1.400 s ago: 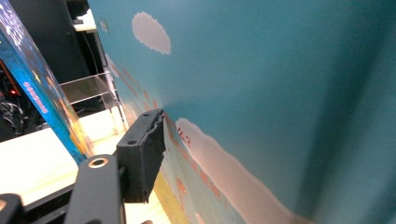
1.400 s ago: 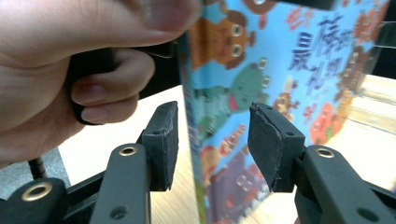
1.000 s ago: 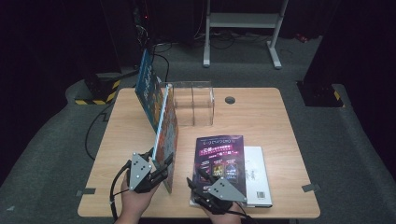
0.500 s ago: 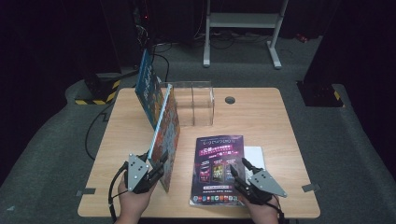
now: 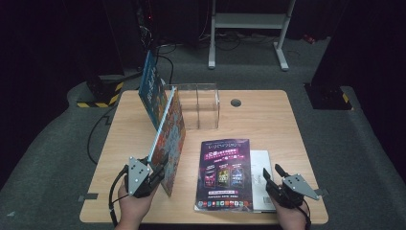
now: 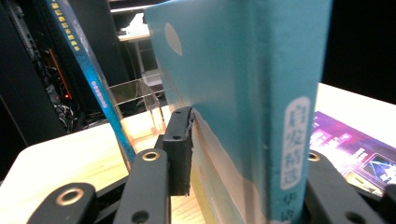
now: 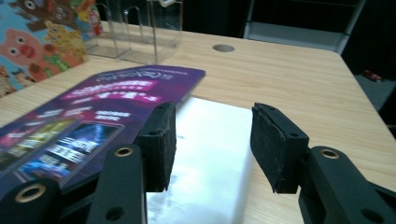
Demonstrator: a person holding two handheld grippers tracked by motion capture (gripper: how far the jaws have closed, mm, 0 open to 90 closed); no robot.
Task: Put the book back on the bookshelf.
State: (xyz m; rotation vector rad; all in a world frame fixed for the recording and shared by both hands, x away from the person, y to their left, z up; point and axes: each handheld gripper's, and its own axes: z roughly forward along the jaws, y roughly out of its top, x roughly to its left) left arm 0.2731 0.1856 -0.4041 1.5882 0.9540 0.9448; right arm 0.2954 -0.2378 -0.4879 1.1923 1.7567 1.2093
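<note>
Gripping an upright teal-spined book [image 6: 261, 93] near the table's [image 5: 268, 120] front left, our left gripper [image 5: 152, 173] has just been closing, its jaws now clamped across the spine. Our right gripper [image 7: 212, 140] hangs half-open and empty, jaws above a white book [image 7: 210, 154] lying beside the purple magazine [image 5: 224, 173].

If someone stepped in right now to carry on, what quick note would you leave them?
Left hand-held gripper: jaws have just been closing around the spine of the upright teal picture book; the left pad touches it.
Right hand-held gripper: open, empty, over the white book lying under the purple magazine.
Clear acrylic book stand: at the back of the table; a blue book leans by its left end.
Done: teal book stood upright.
Left, as it looks: put the teal book in the stand, then the two flat ones.
</note>
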